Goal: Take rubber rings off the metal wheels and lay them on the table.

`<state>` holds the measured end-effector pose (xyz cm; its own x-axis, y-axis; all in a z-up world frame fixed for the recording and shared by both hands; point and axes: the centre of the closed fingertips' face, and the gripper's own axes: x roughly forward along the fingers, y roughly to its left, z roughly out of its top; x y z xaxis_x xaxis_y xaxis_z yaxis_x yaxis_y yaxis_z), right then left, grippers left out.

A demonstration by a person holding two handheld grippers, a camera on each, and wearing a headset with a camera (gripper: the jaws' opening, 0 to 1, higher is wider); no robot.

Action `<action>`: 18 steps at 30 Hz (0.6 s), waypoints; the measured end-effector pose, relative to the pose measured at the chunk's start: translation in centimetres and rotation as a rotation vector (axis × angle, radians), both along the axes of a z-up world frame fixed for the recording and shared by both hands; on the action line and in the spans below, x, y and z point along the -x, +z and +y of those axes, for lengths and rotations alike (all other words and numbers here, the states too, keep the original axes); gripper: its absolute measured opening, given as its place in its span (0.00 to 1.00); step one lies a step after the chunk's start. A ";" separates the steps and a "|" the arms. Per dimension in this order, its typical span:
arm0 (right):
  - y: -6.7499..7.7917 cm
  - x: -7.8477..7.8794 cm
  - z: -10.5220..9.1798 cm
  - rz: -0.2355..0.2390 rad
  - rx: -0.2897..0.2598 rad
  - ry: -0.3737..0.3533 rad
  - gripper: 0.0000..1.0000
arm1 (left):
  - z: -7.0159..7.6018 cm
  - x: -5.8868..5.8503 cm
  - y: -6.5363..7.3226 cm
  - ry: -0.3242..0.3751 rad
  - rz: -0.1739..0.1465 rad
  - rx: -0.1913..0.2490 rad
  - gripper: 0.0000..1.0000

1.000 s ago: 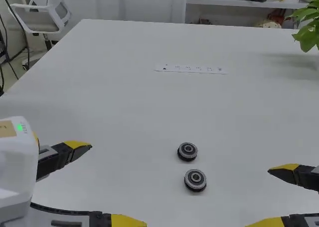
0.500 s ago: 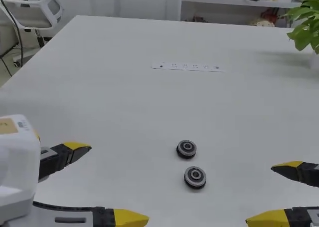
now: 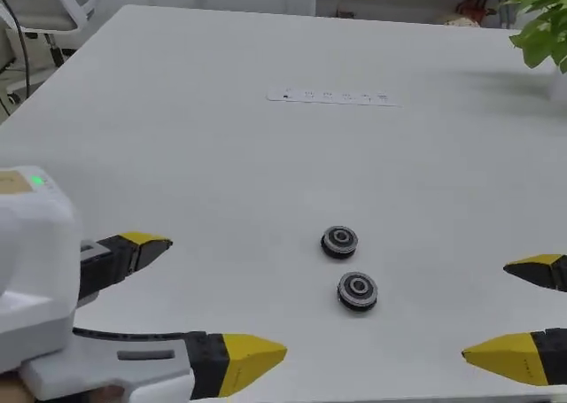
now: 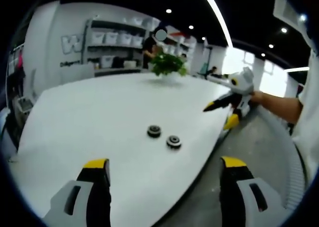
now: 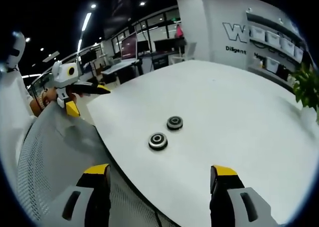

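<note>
Two small metal wheels with black rubber rings lie flat on the white table [image 3: 221, 155], the farther wheel [image 3: 339, 242] and the nearer wheel [image 3: 357, 291] a short gap apart. My left gripper [image 3: 208, 301] hangs open at the near left, well clear of them. At the near right edge my right gripper [image 3: 500, 313] is open too, with nothing in it. In the left gripper view both wheels [image 4: 154, 131] [image 4: 173, 141] sit ahead of the open left gripper [image 4: 164, 164], and the right gripper [image 4: 227, 107] shows beyond. The right gripper view has the wheels [image 5: 174, 122] [image 5: 157, 141] ahead of the right gripper [image 5: 158, 169].
A white power strip [image 3: 332, 97] lies flat farther back on the table. A green plant [image 3: 540, 22] stands at the far right corner. An office chair [image 3: 44, 4] is off the far left corner. The table's near edge runs just under both grippers.
The head camera has tipped down, so the whole picture has shifted. The wheels lie where they were. Both grippers stay open, and the left one reaches slightly farther in.
</note>
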<state>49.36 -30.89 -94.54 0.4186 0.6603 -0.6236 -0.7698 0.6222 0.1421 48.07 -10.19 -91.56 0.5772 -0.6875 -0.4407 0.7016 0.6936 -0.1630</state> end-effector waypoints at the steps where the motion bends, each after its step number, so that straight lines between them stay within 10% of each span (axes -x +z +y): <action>1: 0.1 -0.1 -0.1 -0.001 -0.006 -0.010 0.80 | 0.0 0.0 0.0 -0.004 0.001 -0.001 0.92; 18: -0.2 0.0 -0.2 0.025 0.000 -0.024 0.78 | -0.1 0.5 -1.0 -0.004 0.104 0.057 0.90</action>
